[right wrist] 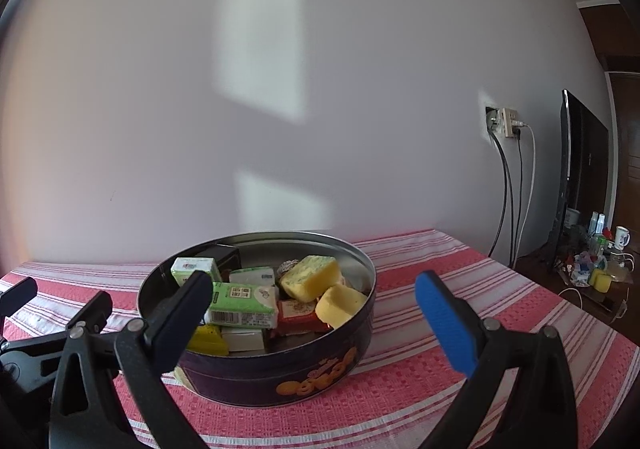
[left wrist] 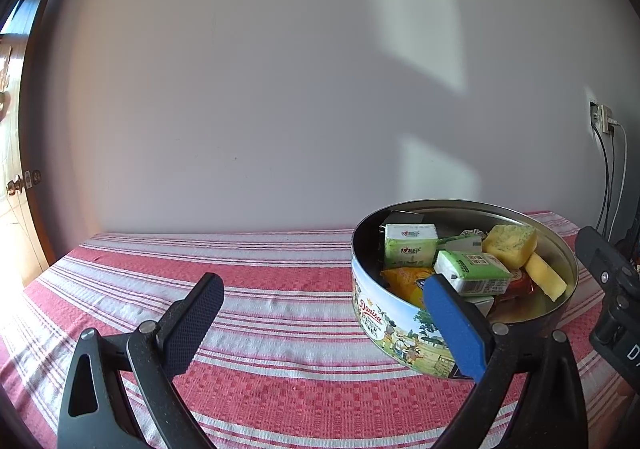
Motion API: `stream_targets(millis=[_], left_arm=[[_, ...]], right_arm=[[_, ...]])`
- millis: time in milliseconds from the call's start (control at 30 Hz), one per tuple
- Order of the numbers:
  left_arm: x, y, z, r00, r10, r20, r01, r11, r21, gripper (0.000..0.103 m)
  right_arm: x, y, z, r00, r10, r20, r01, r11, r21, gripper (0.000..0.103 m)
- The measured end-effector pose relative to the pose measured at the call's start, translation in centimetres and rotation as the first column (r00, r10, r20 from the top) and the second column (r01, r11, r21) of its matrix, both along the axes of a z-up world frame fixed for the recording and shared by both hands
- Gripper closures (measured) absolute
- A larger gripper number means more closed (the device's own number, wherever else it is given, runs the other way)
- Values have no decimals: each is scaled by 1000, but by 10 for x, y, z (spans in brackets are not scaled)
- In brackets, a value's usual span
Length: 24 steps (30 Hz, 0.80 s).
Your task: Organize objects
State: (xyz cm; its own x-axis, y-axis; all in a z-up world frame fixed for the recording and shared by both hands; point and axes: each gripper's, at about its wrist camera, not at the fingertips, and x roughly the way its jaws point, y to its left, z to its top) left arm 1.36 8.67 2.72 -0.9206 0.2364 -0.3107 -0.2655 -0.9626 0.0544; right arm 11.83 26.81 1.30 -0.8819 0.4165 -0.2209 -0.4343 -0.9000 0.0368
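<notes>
Seemingly the sorting is wrapping up, both the left claw (left wrist: 320, 323) and right claw (right wrist: 316, 319) gaping empty beside the filled cookie tin (right wrist: 280, 373) sitting on the striped tabletop (left wrist: 260, 389), likely needing a lid next.

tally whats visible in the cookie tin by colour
In the tin, counting only what shows:
green and white packs: 3
yellow sponges: 2
red packet: 1
yellow packet: 1
black box: 1
Total: 8; more items underneath are too hidden to count.
</notes>
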Motion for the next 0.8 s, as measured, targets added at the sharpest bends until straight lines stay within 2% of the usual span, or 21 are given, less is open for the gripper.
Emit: stream_targets(millis=[800], left_arm=[[0, 1, -1, 1000, 10, 4, -10, 1000, 0, 1]], right_arm=[[2, 2, 0, 1000, 6, -13, -6, 1000, 2, 0]])
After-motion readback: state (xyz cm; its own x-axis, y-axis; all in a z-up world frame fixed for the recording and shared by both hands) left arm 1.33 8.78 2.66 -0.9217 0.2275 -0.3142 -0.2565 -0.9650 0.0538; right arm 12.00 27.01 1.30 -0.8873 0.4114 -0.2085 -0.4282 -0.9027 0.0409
